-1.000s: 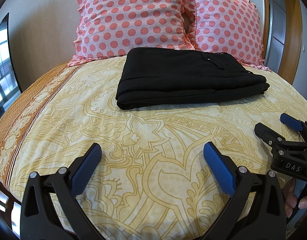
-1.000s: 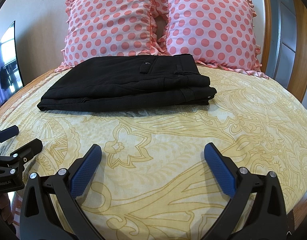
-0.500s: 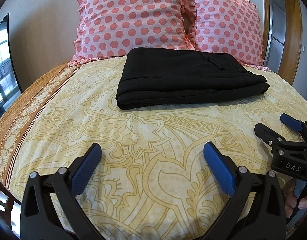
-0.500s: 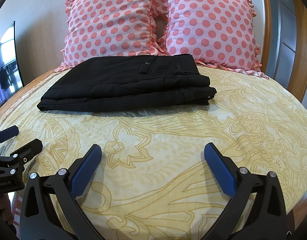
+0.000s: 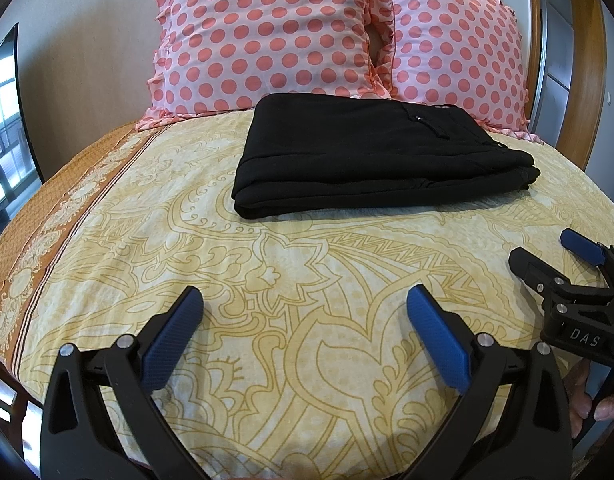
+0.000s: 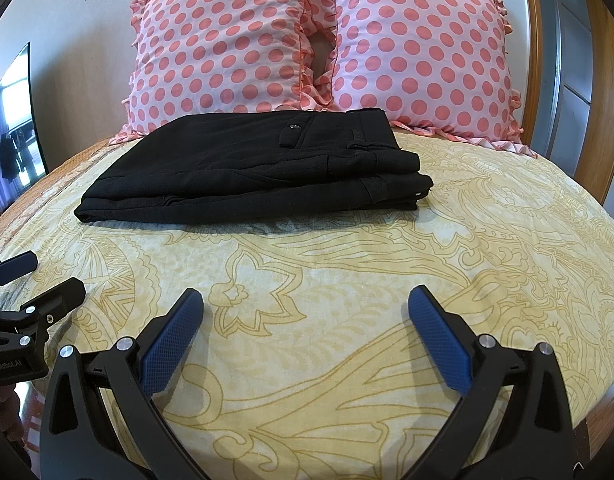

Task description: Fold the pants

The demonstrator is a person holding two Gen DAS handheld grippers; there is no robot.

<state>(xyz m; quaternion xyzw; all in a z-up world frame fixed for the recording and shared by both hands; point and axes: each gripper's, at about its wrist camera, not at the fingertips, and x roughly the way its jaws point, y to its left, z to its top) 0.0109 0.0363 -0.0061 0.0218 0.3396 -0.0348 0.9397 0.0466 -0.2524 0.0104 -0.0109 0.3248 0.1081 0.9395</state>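
Black pants [image 5: 371,156] lie folded in a flat stack on the bed, in front of the pillows; they also show in the right wrist view [image 6: 259,168]. My left gripper [image 5: 305,300] is open and empty, held well back from the pants near the bed's front edge. My right gripper [image 6: 305,300] is open and empty, also near the front edge. Each gripper shows in the other's view: the right gripper [image 5: 555,252] at the right, the left gripper [image 6: 39,276] at the left.
The yellow patterned bedsheet [image 5: 267,264] covers the bed. Two pink polka-dot pillows [image 5: 267,32] [image 5: 455,52] lean against the wall behind the pants. A wooden bed frame and a door stand at the right [image 6: 587,80]. A dark screen [image 6: 15,112] is at the left.
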